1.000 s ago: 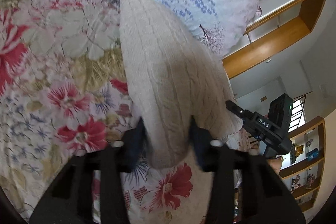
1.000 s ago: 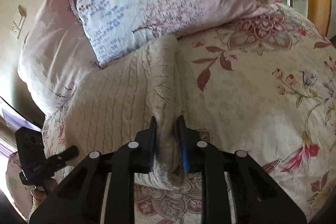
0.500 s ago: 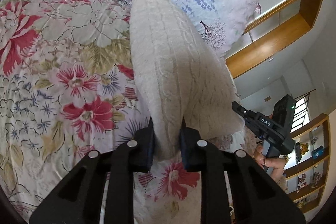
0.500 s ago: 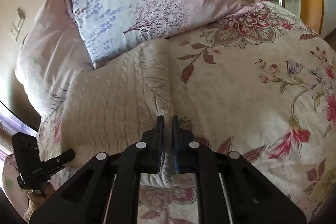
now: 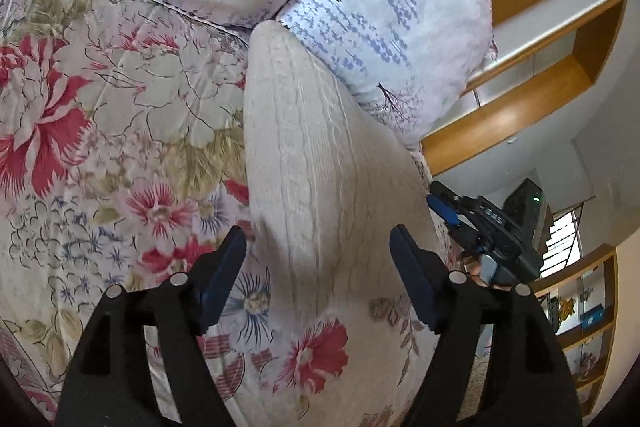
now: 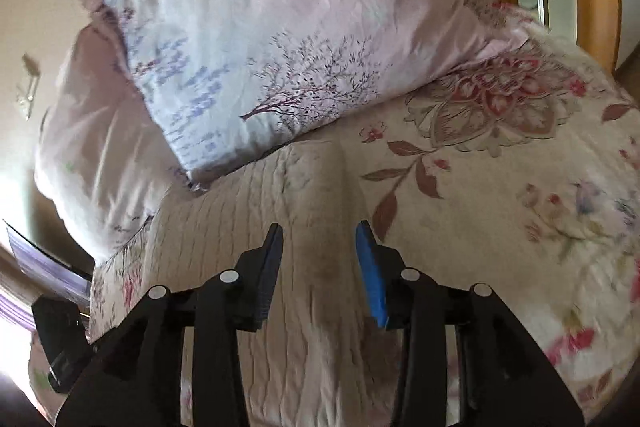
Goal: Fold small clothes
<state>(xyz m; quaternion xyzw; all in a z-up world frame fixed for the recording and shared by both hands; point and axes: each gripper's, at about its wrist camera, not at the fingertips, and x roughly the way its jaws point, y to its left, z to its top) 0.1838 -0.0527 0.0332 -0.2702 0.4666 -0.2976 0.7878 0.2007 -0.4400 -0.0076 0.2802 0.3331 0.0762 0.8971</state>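
Lying folded on floral bedspread [image 5: 120,99]: cream cable-knit sweater [image 5: 304,163].

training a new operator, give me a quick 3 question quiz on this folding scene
1. True or false: the left gripper is clamped on the cream knit garment.
2. Which lies directly beyond the garment's far end? A) a wooden chair B) a pillow with a tree print C) a laundry basket
3. Fill in: the garment lies on a ______-patterned bedspread.

Key: 1. False: its jaws stand wide apart on either side of the fabric, as do those of the right gripper. 2. B. 3. Floral.
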